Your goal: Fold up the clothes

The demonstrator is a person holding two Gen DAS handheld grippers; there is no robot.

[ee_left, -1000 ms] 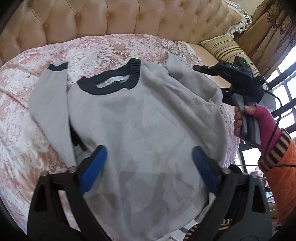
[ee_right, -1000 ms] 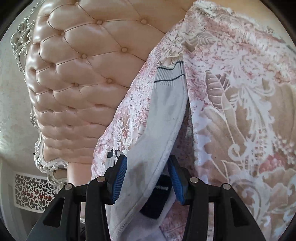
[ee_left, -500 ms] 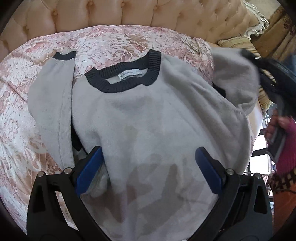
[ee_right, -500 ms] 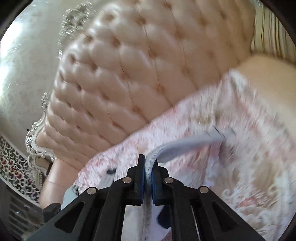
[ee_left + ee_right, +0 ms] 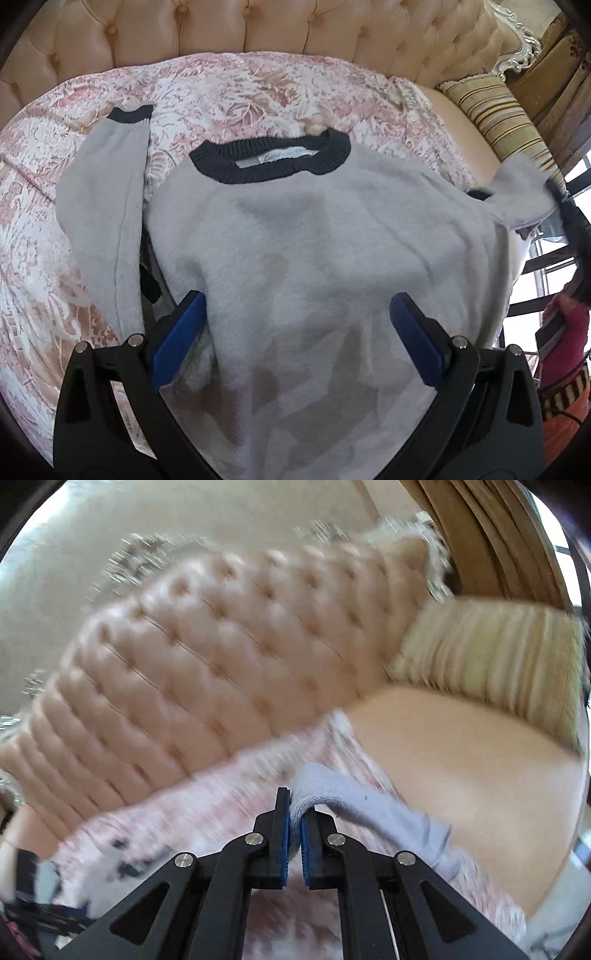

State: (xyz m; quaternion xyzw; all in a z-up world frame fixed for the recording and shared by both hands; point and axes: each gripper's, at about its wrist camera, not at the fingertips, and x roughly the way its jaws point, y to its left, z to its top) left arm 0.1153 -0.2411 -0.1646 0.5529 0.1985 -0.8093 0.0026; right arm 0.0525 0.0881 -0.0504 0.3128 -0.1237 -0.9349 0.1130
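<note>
Pink floral bedspread (image 5: 258, 88) under a grey knit sweater with navy collar (image 5: 314, 240), spread flat.
Right gripper (image 5: 294, 829) clamps its right sleeve (image 5: 354, 801) (lifted off to the right); left gripper (image 5: 295, 332) hovers open near the hem.

Sweater (image 5: 303, 240) lies flat on bedspread (image 5: 258, 85), collar toward headboard (image 5: 280, 26) behind. Its one sleeve (image 5: 99, 206) lies left of body, on bedspread. Other sleeve (image 5: 343, 794) is lifted at right, between right gripper (image 5: 294, 834) pads. Pillow (image 5: 498, 118) sits right of bedspread, against headboard. Left gripper (image 5: 295, 339) is over sweater's lower part.
</note>
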